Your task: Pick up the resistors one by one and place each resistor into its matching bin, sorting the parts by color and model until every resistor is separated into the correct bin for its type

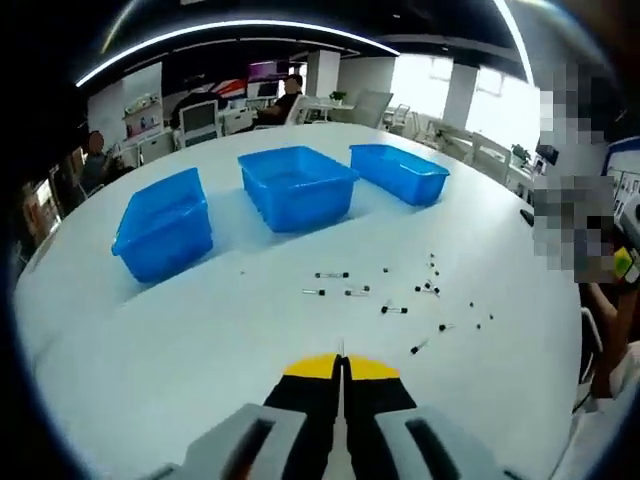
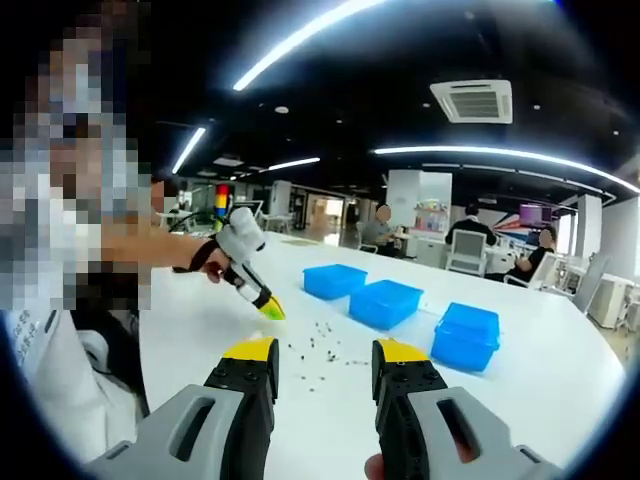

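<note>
1. Resistors [image 1: 392, 309], small dark cylinders with thin wire leads, lie scattered on the white bench [image 1: 200, 360], loosely spread between the gripper tips and the bins, towards the bench's right-hand edge in the left gripper view.
2. Three blue rectangular plastic bins [image 1: 297, 186] stand in a row beyond the scatter, apart from each other; the insides that show look bare.
3. The left gripper [image 1: 342, 368], yellow-tipped on black jaws, is closed with nothing between its jaws and hangs above the bench, short of the nearest resistors.
4. The right gripper [image 2: 325, 352] has its jaws wide apart, holding nothing, raised well clear of the parts.
5. Judging by this, sorting has not begun: the step in hand is reaching for a first resistor.
6. The next move calls for parting the left jaws, lowering over one resistor, and pinching its tiny body without scattering neighbours.
7. No readable brand, label or writing appears on the bins or the bench.
</note>
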Demonstrator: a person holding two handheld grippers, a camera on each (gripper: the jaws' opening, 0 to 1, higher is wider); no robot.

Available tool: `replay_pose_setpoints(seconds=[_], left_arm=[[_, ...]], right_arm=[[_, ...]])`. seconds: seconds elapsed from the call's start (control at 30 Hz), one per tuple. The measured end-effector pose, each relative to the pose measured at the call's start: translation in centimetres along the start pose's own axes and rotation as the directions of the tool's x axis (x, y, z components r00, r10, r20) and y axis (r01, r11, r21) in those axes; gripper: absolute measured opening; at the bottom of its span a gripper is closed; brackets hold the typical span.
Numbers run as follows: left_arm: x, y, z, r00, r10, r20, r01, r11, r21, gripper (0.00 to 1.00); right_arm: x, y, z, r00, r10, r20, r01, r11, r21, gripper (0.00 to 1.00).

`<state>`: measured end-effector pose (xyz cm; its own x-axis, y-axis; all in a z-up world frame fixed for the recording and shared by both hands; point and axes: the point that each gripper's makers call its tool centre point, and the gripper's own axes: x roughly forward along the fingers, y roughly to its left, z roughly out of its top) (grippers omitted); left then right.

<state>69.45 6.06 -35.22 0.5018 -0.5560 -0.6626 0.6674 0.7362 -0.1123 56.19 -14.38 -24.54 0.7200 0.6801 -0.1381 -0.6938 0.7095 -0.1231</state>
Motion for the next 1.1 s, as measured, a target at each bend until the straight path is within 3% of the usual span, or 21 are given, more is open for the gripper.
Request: replay_pose_setpoints(seconds=[0.2,0.3,0.4,0.47,0.5,0.6,0.83,1.1], left_arm=[[-3.8,0.4,3.6,0.985,-0.001,0.172,0.006,1.0,-0.027,0.04],[-6.1,0.0,5.2,0.958,-0.005,0.286,0.018,0.999,-0.045,0.04],[-8.8,-0.1,6.3,0.906,0.018,0.422,-0.016,1.0,-0.008,0.04],[-9.7,-0.1,6.0,0.886,0.034,0.462,-0.024,0.999,-0.029,0.04],[-10.4,-0.5,5.8,0.866,0.026,0.5,0.002,0.998,-0.055,0.04],[-11.7,-0.3,5.0,0.836,0.045,0.547,0.015,0.994,-0.105,0.04],[-12.5,-0.4,3.4,0.818,0.079,0.57,0.006,0.989,-0.146,0.04],[-11.7,-0.8,4.7,0.815,0.076,0.575,-0.005,0.992,-0.124,0.04]], right_arm=[[0.2,0.3,0.0,1.0,0.005,-0.002,-0.005,1.0,-0.002,0.39],[0.2,0.4,0.0,1.0,0.004,-0.003,-0.004,1.0,-0.004,0.39],[0.1,0.4,0.0,1.0,-0.001,-0.003,0.001,1.0,-0.004,0.39],[0.1,0.3,0.0,1.0,-0.002,-0.002,0.002,1.0,-0.004,0.39],[0.1,0.3,0.0,1.0,-0.003,-0.001,0.003,1.0,-0.004,0.39],[0.1,0.3,0.0,1.0,-0.002,-0.003,0.002,1.0,-0.005,0.39],[0.0,0.1,0.0,1.0,-0.008,-0.003,0.008,1.0,-0.005,0.39],[0.0,0.1,0.0,1.0,-0.009,-0.005,0.009,1.0,-0.008,0.39]])
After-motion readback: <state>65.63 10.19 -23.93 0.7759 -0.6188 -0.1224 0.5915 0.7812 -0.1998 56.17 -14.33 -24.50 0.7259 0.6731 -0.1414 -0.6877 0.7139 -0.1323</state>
